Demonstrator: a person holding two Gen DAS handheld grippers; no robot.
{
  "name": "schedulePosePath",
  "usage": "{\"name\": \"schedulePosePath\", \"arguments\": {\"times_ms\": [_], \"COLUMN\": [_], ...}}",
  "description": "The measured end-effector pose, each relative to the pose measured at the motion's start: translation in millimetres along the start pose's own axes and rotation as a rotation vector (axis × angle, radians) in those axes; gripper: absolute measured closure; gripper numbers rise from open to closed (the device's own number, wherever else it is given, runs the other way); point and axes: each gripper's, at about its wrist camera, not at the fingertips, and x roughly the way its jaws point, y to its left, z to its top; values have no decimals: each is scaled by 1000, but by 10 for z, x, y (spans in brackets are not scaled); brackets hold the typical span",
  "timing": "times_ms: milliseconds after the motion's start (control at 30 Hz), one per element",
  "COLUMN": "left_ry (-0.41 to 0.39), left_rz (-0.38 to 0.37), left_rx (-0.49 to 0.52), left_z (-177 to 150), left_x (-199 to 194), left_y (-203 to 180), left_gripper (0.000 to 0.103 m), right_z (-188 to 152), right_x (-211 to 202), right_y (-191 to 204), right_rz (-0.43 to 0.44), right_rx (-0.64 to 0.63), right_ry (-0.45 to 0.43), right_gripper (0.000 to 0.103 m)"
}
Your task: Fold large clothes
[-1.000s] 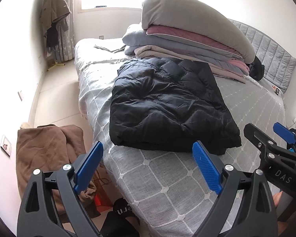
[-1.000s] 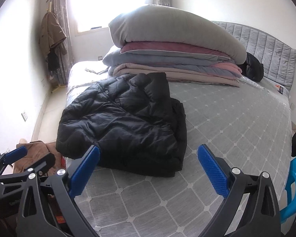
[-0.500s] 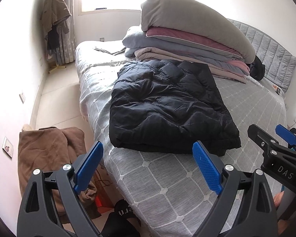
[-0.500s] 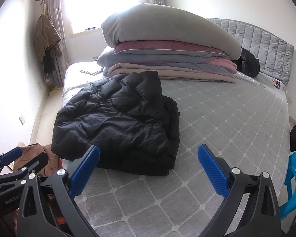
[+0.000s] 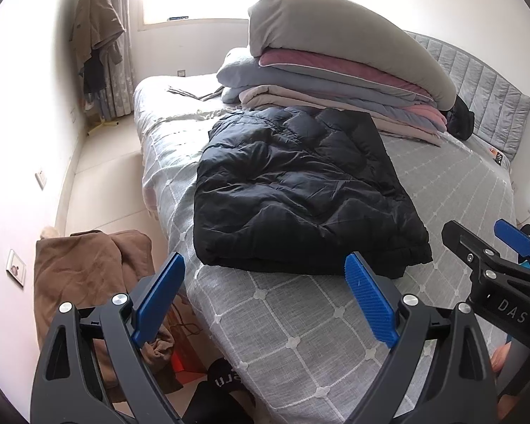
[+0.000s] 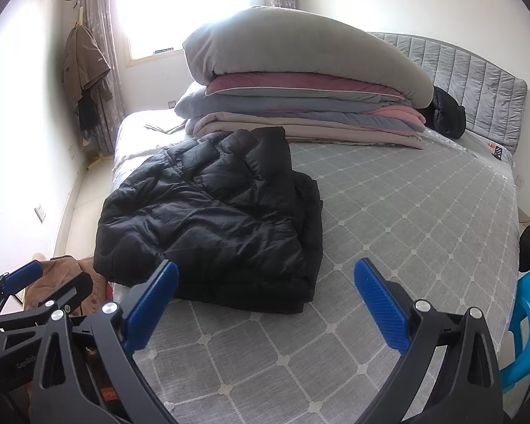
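Black puffer jacket (image 5: 300, 194) folded on the grey bed (image 5: 300, 335), stacked quilts (image 6: 307, 99) behind, left gripper (image 5: 265, 304) and right gripper (image 6: 265, 304) both released, hovering near the jacket's edge

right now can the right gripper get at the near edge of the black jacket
Probably yes. The right gripper is open and empty, and only bare bedspread lies between its fingers and the folded black jacket. The left gripper sits off to the side, not across that path.
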Motion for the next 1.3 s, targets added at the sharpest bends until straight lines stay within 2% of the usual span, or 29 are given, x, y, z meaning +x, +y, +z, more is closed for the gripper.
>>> {"name": "schedulePosePath", "arguments": {"times_ms": [1300], "left_ry": [5], "left_rz": [1], "left_rx": [12], "left_z": [-16], "left_x": [34], "left_y": [-31], "left_gripper": [14], "right_z": [-23], "right_x": [18], "right_y": [10], "right_rz": [20], "right_rx": [0], "right_ry": [11], "right_gripper": [7]}}
